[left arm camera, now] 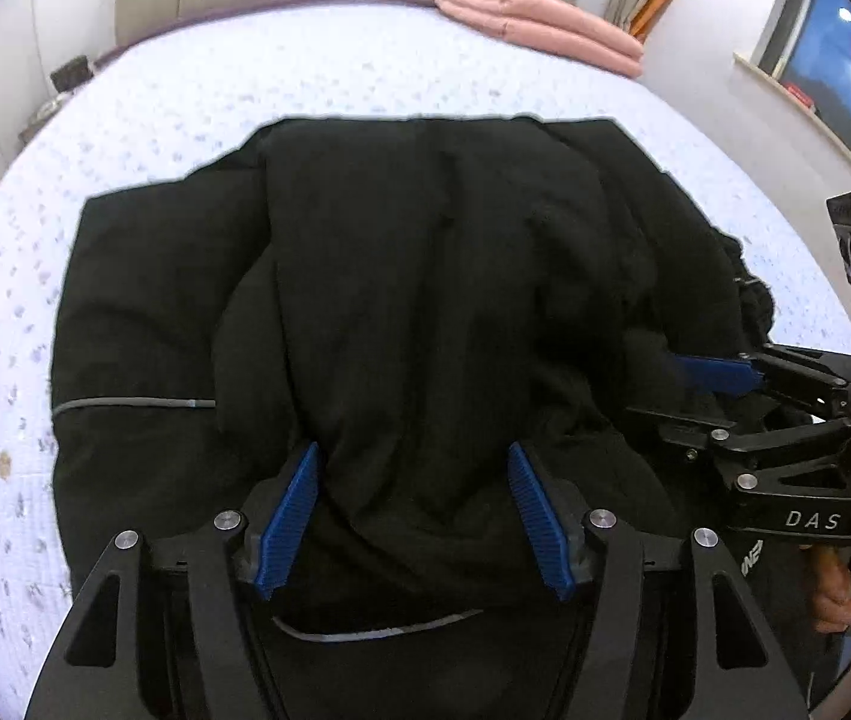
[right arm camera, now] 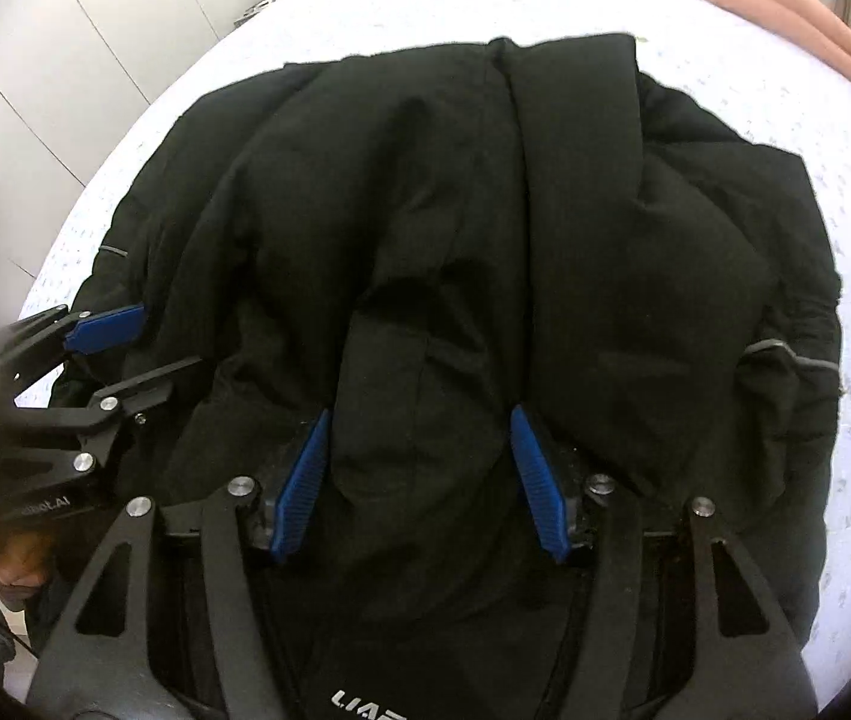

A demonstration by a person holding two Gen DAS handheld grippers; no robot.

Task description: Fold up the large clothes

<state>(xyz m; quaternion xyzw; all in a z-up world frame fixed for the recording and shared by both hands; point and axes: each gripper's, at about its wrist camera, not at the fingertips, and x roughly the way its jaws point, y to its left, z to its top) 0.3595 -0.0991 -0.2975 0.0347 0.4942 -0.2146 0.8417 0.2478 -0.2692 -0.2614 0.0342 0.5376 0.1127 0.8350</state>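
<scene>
On the patterned bed (left arm camera: 143, 120), a black jacket (left arm camera: 425, 276) lies bunched; left gripper (left arm camera: 413, 516) straddles a fabric ridge, fingers parted, not pinching, and the right gripper (right arm camera: 419, 474) likewise stands released over cloth.

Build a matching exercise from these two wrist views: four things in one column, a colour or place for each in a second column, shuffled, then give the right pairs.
Things:
1. jacket
2. folded blanket
3. bed sheet
4. finger pads of the left gripper

Colour or place:
A. pink, at the far edge of the bed
B. blue, ribbed
C. black, spread across the middle of the bed
D. pale with a small speckled pattern

Pairs: 1-C, 2-A, 3-D, 4-B
</scene>
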